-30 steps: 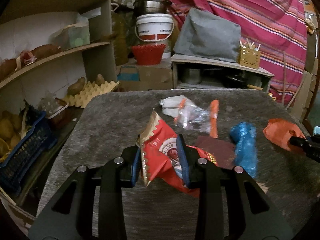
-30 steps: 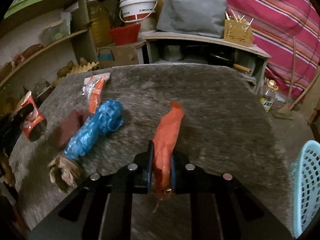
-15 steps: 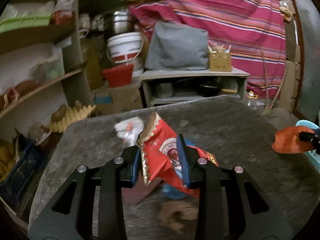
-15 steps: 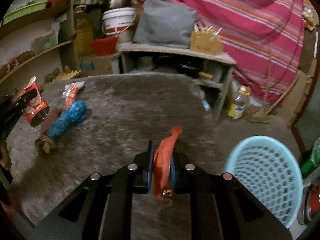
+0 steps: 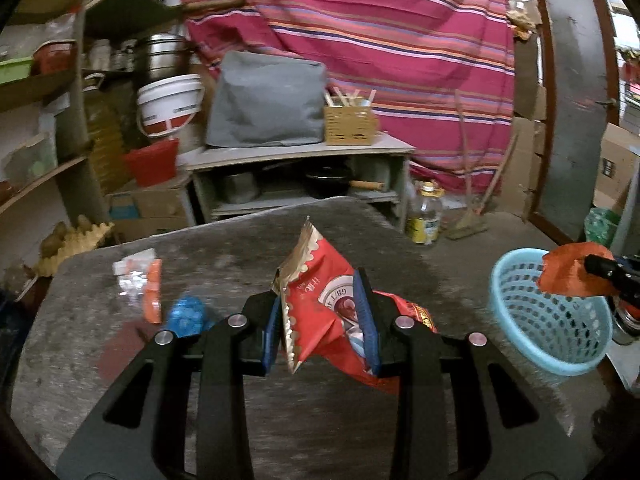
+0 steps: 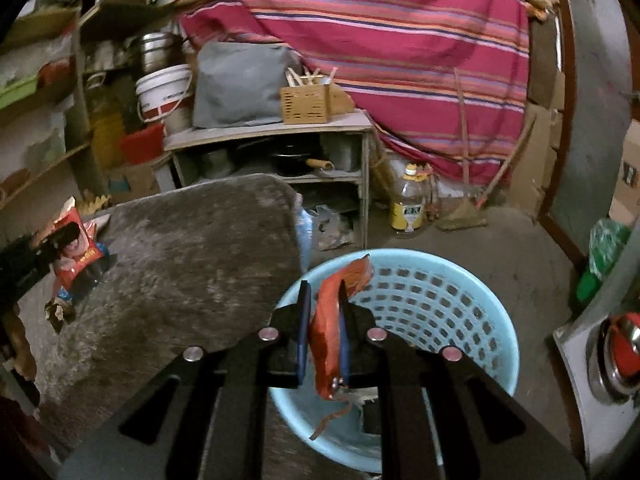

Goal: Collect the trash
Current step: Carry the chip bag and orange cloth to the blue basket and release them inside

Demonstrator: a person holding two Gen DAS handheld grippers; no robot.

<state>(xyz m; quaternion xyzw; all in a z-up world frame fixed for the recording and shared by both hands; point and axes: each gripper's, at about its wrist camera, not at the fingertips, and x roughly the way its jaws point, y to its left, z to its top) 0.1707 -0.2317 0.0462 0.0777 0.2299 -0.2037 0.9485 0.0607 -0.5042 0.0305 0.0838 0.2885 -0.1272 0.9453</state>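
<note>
My left gripper (image 5: 320,320) is shut on a red snack bag (image 5: 320,300) and holds it above the grey table (image 5: 240,232). My right gripper (image 6: 323,328) holds an orange wrapper (image 6: 332,320) over the light blue basket (image 6: 440,300); its jaws look slightly parted around it. From the left wrist view the orange wrapper (image 5: 568,268) hangs over the basket's (image 5: 552,320) rim. A blue crumpled bag (image 5: 186,314), an orange-and-clear wrapper (image 5: 140,280) and a dark red patch (image 5: 120,348) lie on the table's left.
The basket stands on the floor off the table's right edge. A low shelf (image 5: 300,176) with pans stands behind the table, a bottle (image 5: 426,216) beside it. Shelves and a white bucket (image 5: 168,104) are at left. A metal object (image 6: 616,352) is at right.
Both grippers swung right. My right gripper carried the orange wrapper from over the table to above the blue basket. My left gripper followed with the red bag still held.
</note>
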